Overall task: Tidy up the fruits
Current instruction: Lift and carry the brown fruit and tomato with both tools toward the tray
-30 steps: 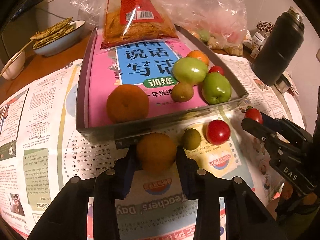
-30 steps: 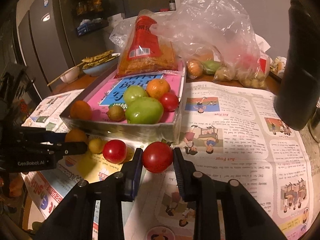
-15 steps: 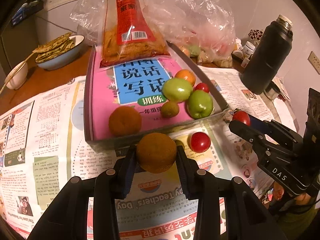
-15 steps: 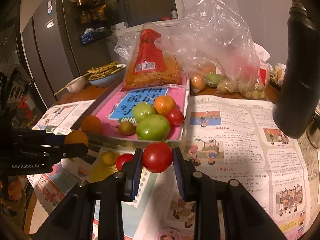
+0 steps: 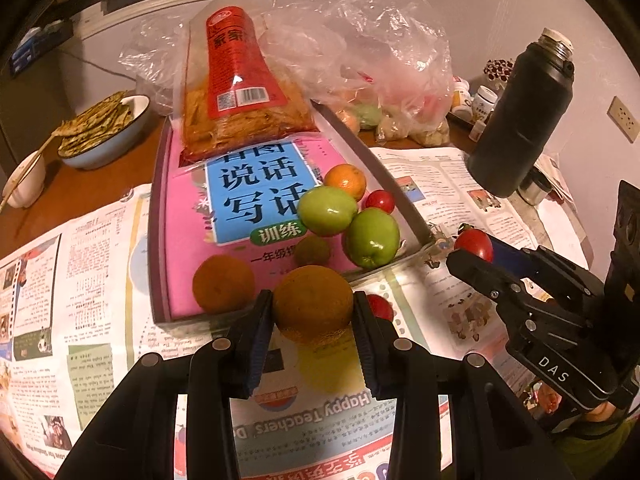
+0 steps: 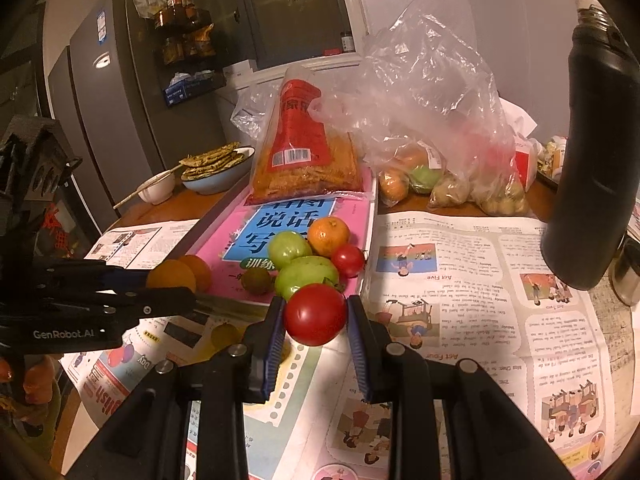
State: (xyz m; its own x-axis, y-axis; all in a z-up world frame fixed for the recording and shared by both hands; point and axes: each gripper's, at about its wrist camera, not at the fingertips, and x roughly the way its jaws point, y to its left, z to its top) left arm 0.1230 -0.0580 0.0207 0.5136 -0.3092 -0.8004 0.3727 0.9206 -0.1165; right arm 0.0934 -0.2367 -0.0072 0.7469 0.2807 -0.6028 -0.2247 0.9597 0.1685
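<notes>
My left gripper (image 5: 313, 312) is shut on an orange (image 5: 312, 303) and holds it in the air just in front of the grey tray (image 5: 158, 216). My right gripper (image 6: 316, 314) is shut on a red tomato (image 6: 316, 314), lifted near the tray's right front corner; it also shows in the left wrist view (image 5: 474, 242). In the tray, on a pink book (image 5: 192, 216), lie an orange (image 5: 223, 283), two green fruits (image 5: 327, 210), a kiwi (image 5: 312, 250), a small orange (image 5: 346, 180) and a small tomato (image 5: 380, 200). A red tomato (image 5: 378, 306) lies on the newspaper behind my left finger.
A snack bag (image 5: 240, 92) leans on the tray's back. Plastic bags of produce (image 6: 432, 148) stand behind. A black flask (image 5: 524, 116) is at the right. A bowl of flatbread (image 5: 104, 128) and a small white bowl (image 5: 26, 178) are at the left. Newspaper (image 6: 480, 280) covers the table.
Both grippers have risen with their fruits and moved toward the tray. The orange and the tomato are now well clear of the newspaper.
</notes>
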